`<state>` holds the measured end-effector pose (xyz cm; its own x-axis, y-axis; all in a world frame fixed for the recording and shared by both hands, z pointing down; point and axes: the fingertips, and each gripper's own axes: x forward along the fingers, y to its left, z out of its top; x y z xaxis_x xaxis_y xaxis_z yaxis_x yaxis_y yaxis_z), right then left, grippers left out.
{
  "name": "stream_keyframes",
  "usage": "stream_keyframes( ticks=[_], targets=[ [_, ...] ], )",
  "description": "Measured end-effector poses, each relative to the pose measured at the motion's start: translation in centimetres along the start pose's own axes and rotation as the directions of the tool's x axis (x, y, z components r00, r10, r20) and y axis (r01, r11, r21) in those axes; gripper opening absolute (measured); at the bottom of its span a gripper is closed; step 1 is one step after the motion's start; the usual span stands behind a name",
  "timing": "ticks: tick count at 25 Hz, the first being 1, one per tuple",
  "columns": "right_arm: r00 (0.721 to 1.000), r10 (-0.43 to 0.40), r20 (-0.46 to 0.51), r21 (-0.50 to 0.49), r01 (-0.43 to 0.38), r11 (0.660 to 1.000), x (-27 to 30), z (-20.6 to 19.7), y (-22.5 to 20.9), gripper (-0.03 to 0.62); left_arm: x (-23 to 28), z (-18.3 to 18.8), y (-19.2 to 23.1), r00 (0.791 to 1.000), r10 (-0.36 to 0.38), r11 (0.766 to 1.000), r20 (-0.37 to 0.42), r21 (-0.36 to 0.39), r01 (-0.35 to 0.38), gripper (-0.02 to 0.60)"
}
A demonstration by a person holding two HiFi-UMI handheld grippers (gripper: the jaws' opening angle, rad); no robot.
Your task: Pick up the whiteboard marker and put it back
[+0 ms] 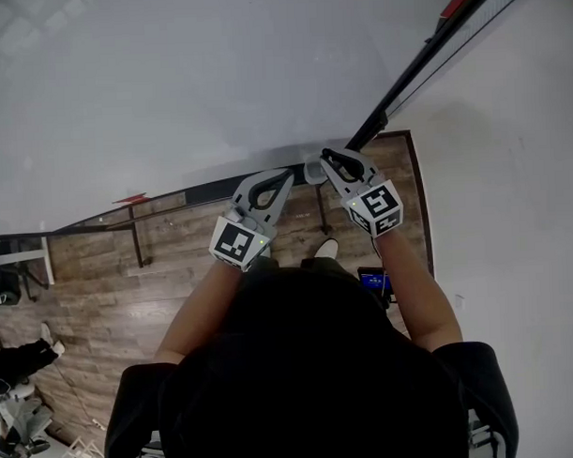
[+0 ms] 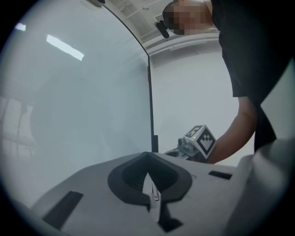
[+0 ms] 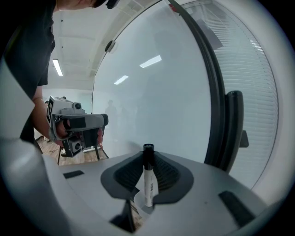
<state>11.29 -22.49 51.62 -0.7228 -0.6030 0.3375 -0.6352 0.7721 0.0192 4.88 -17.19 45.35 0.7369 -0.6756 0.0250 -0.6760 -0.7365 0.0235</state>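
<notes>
R gripper [image 1: 333, 159]: pinching whiteboard marker [image 3: 148, 182], black cap up, held near whiteboard [image 1: 169, 87]. L gripper [image 1: 283, 179]: pressed together, empty, just beside R. Both forearms [image 1: 200, 306] extended fwd.

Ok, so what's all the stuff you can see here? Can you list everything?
whiteboard: one, white with a black frame, straight ahead
whiteboard marker: one, white with a black cap, upright in the right gripper
floor: brown wood, below the board
red thing: one, small, at the board's bottom edge; too small to name
left gripper: one, grey, jaws together
right gripper: one, grey, shut on the marker
forearms: two, bare
</notes>
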Motion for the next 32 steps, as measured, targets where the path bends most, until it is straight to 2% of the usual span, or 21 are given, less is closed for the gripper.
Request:
stream_keyframes(
  ticks=[14,22,32],
  targets=[
    [0.988,0.021,-0.152,-0.015,-0.023,1.0,2.6,-5.5,0.2,0.063,0.7,-0.6,0.2,1.0,0.001,1.0,-0.006,-0.014,-0.001,0.003],
    [0.967,0.044,-0.249,0.003,-0.045,0.999,4.0,-8.7,0.1,0.063,0.7,-1.0,0.5,1.0,0.007,1.0,-0.021,0.001,-0.007,0.003],
    [0.959,0.064,-0.277,0.008,-0.065,0.998,5.0,-9.6,0.3,0.063,0.4,-1.3,0.4,1.0,0.012,1.0,-0.028,-0.003,-0.012,0.003]
  ],
)
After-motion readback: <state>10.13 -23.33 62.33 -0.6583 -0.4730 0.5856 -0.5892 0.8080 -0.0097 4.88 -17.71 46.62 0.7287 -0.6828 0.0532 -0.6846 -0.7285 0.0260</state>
